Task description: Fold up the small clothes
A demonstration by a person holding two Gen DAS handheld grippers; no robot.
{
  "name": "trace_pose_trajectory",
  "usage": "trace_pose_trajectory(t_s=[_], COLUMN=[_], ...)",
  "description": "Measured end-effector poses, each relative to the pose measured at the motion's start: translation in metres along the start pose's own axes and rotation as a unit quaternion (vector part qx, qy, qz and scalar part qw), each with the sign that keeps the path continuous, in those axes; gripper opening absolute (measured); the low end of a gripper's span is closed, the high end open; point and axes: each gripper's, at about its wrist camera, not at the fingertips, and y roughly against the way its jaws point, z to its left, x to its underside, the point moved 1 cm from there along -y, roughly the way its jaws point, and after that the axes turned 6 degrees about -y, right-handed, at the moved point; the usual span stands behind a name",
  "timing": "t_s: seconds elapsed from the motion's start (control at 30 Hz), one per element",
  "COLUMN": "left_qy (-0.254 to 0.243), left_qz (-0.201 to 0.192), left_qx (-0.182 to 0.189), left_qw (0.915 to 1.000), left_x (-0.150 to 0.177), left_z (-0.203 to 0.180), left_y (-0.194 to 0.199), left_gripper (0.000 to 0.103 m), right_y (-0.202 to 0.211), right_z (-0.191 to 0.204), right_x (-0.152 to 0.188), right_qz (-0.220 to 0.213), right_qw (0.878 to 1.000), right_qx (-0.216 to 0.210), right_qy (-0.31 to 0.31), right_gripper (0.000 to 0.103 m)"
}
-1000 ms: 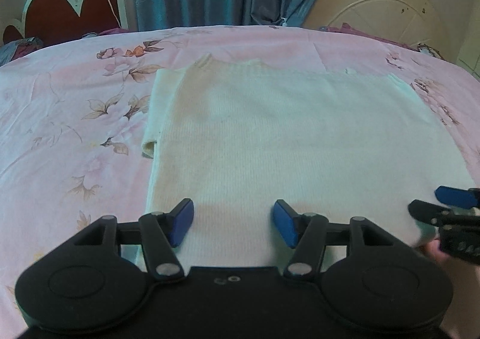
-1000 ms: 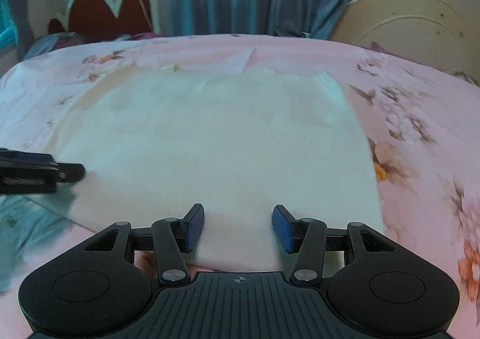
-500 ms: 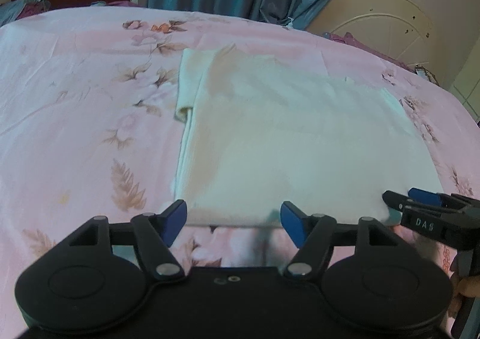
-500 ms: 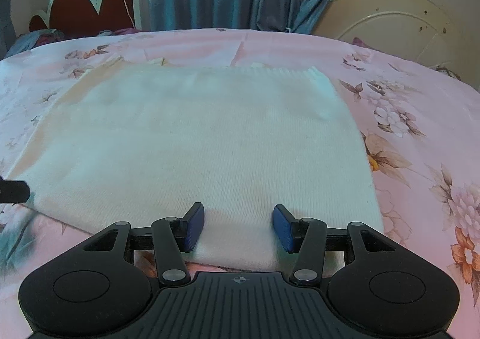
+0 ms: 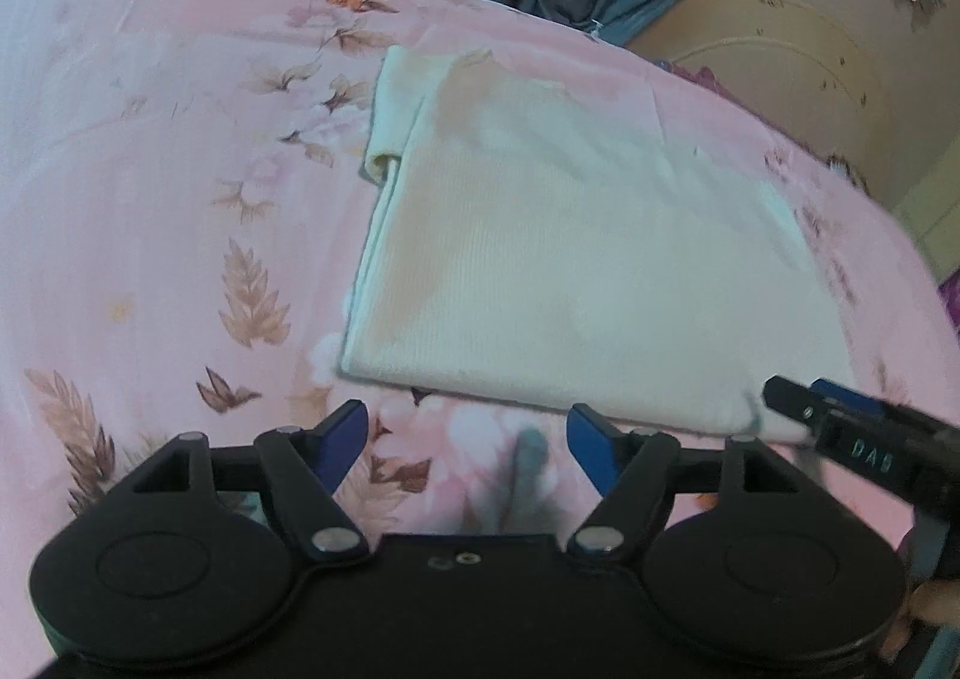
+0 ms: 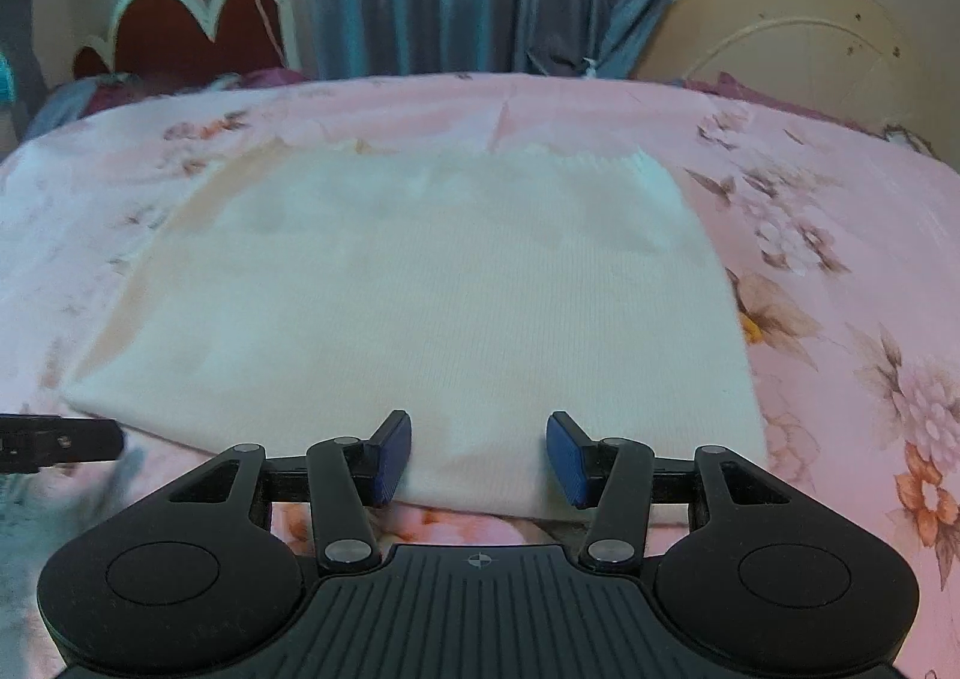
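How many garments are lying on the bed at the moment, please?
1: a cream knitted garment, folded flat on the middle of the pink floral bedspread, its near edge just ahead of both grippers. Anything beyond the edges of the two views is not shown.

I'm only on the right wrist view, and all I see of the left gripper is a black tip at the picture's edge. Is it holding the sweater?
Observer: No. The left gripper is open. Its jaws have just been opening, with only the pink bedsheet between them, short of the sweater's near edge.
Operator: Anything sticking out on that side?
Observer: Yes, a folded sleeve pokes out beside the sweater's far corner, on the left gripper's side.
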Motion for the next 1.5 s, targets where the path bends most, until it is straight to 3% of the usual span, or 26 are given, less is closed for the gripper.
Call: trace_pose_trajectory(t_s=[0.2, 0.43, 0.63, 0.97, 1.1, 1.23, 1.43, 1.5], left_qy=[0.086, 0.207, 0.251, 0.28, 0.29, 0.303, 0.307, 0.306], left_qz=[0.001, -0.03, -0.069, -0.142, -0.158, -0.165, -0.158, -0.157], left_qx=[0.043, 0.107, 0.118, 0.128, 0.126, 0.125, 0.102, 0.092], left_qw=[0.9954, 0.9721, 0.9582, 0.9408, 0.9355, 0.9302, 0.9329, 0.9344], left_x=[0.0, 0.003, -0.003, -0.015, -0.022, -0.019, -0.012, -0.012], left_z=[0.011, 0.024, 0.027, 0.025, 0.028, 0.035, 0.042, 0.04], left_y=[-0.004, -0.02, -0.033, -0.054, -0.063, -0.064, -0.062, -0.06], left_gripper=[0.082, 0.079, 0.079, 0.076, 0.06, 0.045, 0.01, 0.009], right_y=[-0.003, -0.014, -0.028, -0.059, -0.075, -0.095, -0.097, -0.097], right_z=[0.002, -0.003, -0.004, 0.002, 0.007, 0.021, 0.022, 0.029], right_x=[-0.009, -0.02, -0.031, -0.055, -0.069, -0.058, -0.048, -0.043], right_qz=[-0.002, -0.001, -0.001, -0.009, -0.026, -0.025, -0.036, -0.046], right_qw=[0.999, 0.998, 0.996, 0.995, 0.996, 0.998, 0.997, 0.995], right_qx=[-0.032, -0.064, -0.086, -0.098, -0.081, -0.045, -0.035, -0.02], right_qy=[-0.005, -0.01, -0.011, -0.013, -0.012, 0.041, 0.066, 0.085], right_gripper=[0.05, 0.05, 0.05, 0.05, 0.05, 0.05, 0.05, 0.05])
